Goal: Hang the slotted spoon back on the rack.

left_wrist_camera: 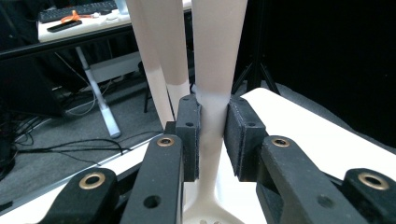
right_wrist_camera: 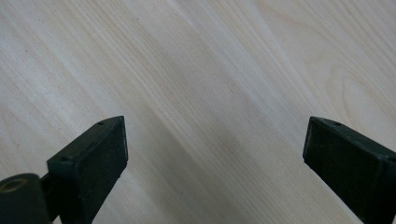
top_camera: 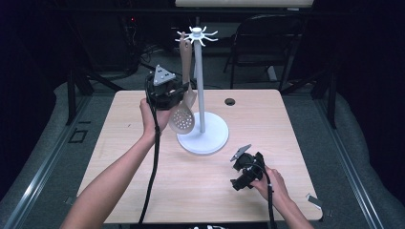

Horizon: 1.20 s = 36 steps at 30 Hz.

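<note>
A beige slotted spoon hangs upright beside the white rack stand, its handle top close to the ring of hooks; I cannot tell whether it rests on a hook. My left gripper is raised above the table and shut on the spoon's handle. In the left gripper view both pads press the handle, the holed bowl shows below, and the stand's pole rises just behind. My right gripper rests low at the front right, open over bare wood.
The stand's round base sits mid-table. A cable hole lies near the far edge of the wooden table. A dark chair stands behind the table. A black cable trails from the left gripper.
</note>
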{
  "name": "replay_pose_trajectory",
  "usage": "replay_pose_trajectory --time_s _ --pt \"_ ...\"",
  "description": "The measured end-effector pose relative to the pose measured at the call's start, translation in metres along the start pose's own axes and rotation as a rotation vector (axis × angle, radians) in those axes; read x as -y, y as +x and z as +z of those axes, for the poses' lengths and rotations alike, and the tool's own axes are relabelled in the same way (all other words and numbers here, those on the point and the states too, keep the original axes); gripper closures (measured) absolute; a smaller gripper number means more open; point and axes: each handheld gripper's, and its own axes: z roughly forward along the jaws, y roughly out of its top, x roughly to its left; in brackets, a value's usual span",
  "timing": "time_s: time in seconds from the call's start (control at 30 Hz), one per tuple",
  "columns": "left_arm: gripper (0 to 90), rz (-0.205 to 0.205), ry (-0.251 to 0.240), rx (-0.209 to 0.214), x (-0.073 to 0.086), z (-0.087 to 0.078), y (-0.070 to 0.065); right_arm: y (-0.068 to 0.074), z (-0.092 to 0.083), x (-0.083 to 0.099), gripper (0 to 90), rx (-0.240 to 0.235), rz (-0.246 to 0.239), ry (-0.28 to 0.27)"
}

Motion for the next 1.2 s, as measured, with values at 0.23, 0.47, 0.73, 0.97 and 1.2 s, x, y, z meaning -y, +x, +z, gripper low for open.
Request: replay_pose_trajectory --time_s 0.23,0.47,0.73,0.97,1.2 --pt "76.4 -0.001 0.031 -0.002 0.002 0.009 0.0 0.0 0.001 0.0 6.0 -0.01 0.007 -0.009" --pt "74.3 0.005 0.025 -0.006 0.004 0.01 0.0 0.0 0.0 0.001 6.0 -0.009 0.007 -0.013" --pt "44.2 0.0 0.053 -0.002 0.017 -0.005 0.0 0.0 -0.002 0.001 5.9 0.002 -0.002 -0.01" --pt "25.2 -0.026 0.089 -0.022 0.041 -0.029 0.009 0.0 -0.002 0.0 5.9 0.004 0.001 -0.011" --pt "16.9 -0.058 0.12 -0.034 0.07 -0.054 0.02 0.001 -0.001 0.0 5.8 0.0 0.002 -0.014"
